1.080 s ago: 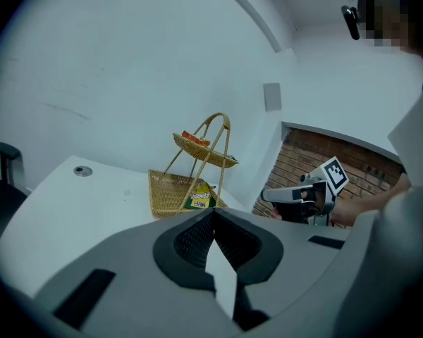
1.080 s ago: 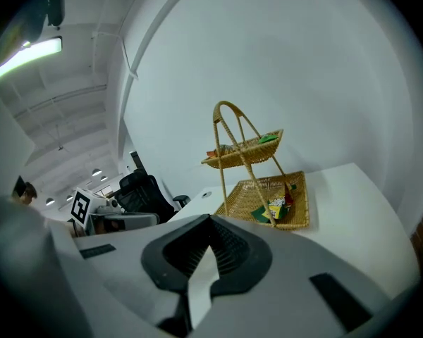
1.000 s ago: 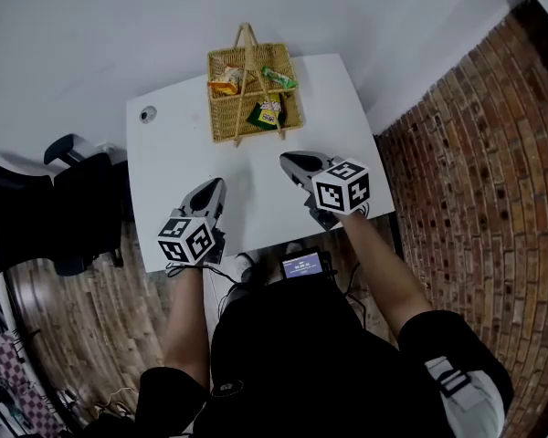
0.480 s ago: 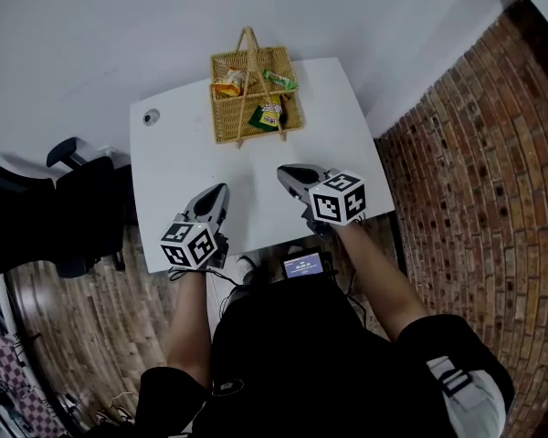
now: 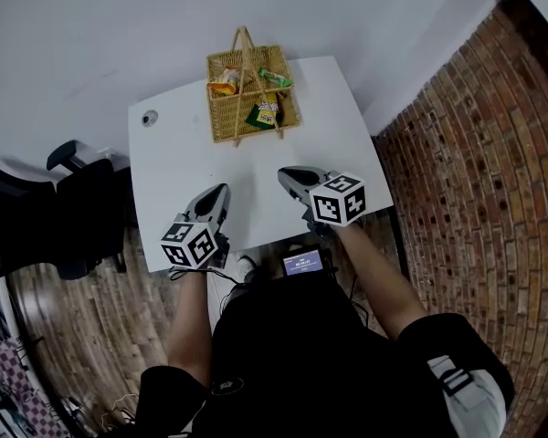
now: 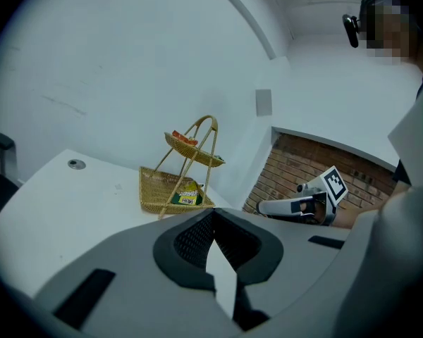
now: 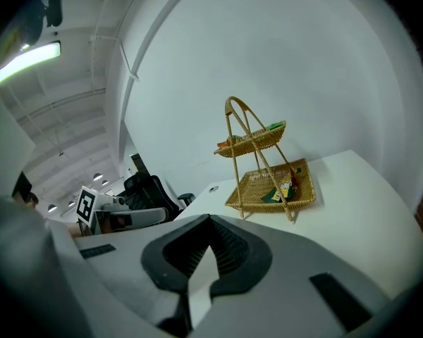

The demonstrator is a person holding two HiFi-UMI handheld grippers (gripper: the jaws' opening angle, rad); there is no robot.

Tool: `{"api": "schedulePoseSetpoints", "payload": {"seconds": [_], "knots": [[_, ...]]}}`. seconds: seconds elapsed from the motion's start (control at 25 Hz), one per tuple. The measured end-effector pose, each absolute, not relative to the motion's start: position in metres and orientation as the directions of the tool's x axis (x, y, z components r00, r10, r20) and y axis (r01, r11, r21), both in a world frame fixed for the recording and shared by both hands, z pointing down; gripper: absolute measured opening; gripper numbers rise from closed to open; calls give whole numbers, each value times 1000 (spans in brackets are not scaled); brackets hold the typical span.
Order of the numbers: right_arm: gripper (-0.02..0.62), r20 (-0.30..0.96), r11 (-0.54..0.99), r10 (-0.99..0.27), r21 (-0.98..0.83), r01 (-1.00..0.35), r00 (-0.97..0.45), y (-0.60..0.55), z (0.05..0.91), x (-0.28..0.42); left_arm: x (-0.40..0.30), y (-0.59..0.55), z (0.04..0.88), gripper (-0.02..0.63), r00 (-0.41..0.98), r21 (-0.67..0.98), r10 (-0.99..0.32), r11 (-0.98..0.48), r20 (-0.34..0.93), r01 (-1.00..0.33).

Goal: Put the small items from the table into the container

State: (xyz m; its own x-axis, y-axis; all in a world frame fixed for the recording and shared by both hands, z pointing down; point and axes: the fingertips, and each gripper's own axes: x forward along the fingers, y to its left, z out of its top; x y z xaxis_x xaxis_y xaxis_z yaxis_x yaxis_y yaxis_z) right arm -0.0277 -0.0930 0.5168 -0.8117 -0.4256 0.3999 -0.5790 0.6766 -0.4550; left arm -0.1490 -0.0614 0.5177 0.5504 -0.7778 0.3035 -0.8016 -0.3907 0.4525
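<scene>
Setting: a white surface (image 5: 178, 158) seen from above, set between a pale wall and a brick wall (image 5: 479, 153), with wood flooring (image 5: 73, 336) beneath.

Container: a two-tier wicker basket (image 5: 253, 133) with a tall looped handle stands at the far edge of the surface, well apart from both grippers.

Small items: an orange packet (image 5: 225, 82) and a green packet (image 5: 276, 78) lie in the basket's upper tray; a dark green and yellow packet (image 5: 265, 112) lies in the lower tray.

Left gripper: the left gripper (image 5: 217, 190) hangs over the near left part of the surface and points toward the basket. Its fingers (image 6: 190, 243) are pressed together with nothing between them.

Right gripper: the right gripper (image 5: 283, 173) sits over the near right part of the surface, its tip angled toward the middle. Its fingers (image 7: 180, 252) are likewise closed tight and empty.

Between the grippers: a bare strip of the surface; the two tools are near each other but apart.

Also on the surface: a round cable port (image 5: 149, 117) near the far left corner.

Surroundings: a black office chair (image 5: 64, 213) stands off the left edge of the surface, and a small lit screen (image 5: 302, 264) shows at the person's waist.
</scene>
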Motion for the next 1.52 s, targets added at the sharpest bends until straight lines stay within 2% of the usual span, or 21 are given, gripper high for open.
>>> {"api": "schedulePoseSetpoints", "payload": {"seconds": [1.12,1.52], "knots": [[11,356,732,-433,-398,-553,-828,-71,517,-34,-134,-52,503,8,591,410,-774,-475,226,-779],[11,377,737,-442,-365,-569,-814,-73,514,-35,-132,-49,500,8,590,373,-771,-488,239,-789]]}}
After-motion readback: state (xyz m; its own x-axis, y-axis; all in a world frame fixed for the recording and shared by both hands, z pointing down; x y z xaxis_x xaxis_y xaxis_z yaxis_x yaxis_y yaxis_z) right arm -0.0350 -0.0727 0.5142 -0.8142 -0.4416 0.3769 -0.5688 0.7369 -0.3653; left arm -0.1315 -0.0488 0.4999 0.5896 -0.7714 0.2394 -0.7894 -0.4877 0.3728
